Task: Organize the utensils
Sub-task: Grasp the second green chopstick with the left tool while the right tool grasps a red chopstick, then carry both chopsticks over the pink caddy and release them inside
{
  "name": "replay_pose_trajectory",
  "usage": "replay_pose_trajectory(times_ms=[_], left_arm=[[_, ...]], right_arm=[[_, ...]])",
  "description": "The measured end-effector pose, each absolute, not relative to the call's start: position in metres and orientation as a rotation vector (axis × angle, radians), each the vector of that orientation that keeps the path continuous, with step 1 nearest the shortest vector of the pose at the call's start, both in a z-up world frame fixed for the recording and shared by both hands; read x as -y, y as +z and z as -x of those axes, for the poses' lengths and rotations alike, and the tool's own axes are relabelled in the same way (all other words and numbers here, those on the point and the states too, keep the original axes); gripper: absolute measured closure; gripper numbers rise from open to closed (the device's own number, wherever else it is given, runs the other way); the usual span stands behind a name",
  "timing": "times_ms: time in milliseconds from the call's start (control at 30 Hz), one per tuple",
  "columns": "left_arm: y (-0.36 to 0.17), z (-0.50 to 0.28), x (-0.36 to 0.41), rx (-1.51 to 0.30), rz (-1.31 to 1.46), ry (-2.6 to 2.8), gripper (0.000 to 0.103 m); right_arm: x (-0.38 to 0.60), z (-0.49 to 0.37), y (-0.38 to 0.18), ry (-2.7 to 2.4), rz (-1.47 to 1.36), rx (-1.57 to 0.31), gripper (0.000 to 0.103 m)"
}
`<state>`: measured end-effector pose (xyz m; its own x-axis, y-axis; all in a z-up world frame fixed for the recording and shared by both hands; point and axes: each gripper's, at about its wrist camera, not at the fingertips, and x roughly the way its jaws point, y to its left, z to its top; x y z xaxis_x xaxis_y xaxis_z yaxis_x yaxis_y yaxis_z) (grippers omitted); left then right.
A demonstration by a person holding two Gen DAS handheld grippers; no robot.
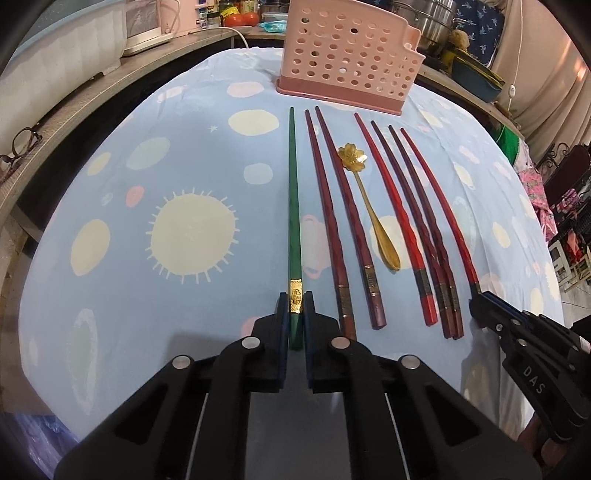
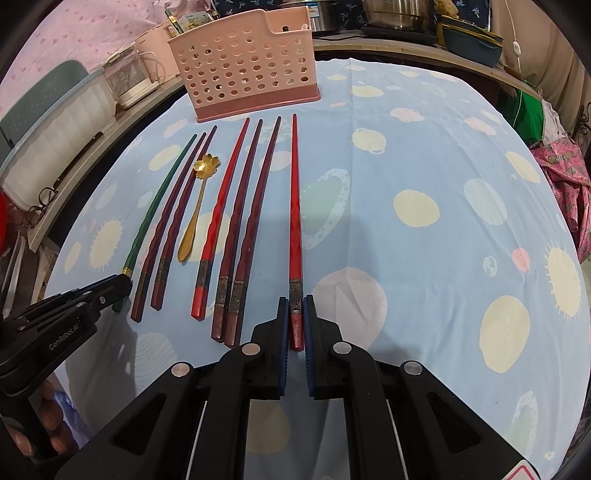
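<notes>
you're working under dim, warm indoor light, with the tablecloth (image 1: pixel 192 155) evenly lit and no hard glare on it. soft shadows pool near you under both grippers, the left gripper (image 1: pixel 295 308) and the right gripper (image 2: pixel 296 308), darkening the cloth just below their black frames. small bright glints sit on the round metal pins of the frames and on the golden spoon (image 2: pixel 197 199). the steel pots (image 1: pixel 424 22) at the far right catch a dull sheen. fisheye bending is strong: the table edge curves and the chopsticks bow (most toward the sides). corners fall to black vignette, and far clutter looks soft and slightly smeared.
</notes>
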<state>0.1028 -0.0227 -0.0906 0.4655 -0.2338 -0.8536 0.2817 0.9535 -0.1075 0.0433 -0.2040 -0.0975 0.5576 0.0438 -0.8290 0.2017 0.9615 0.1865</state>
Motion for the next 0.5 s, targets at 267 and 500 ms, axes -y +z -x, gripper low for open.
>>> replay_pose_trajectory(times_ms=[267, 500], left_arm=[[-0.066, -0.096, 0.01, -1.0, -0.01, -0.314, 0.096], [-0.014, -0.099, -0.01, -0.905, 0.049, -0.301, 0.096]], right_arm=[[0.208, -0.035, -0.087, -0.075, -0.279, -0.958, 0.096], [0.223, -0.023, -0.046, -0.079, -0.308, -0.867, 0.096]])
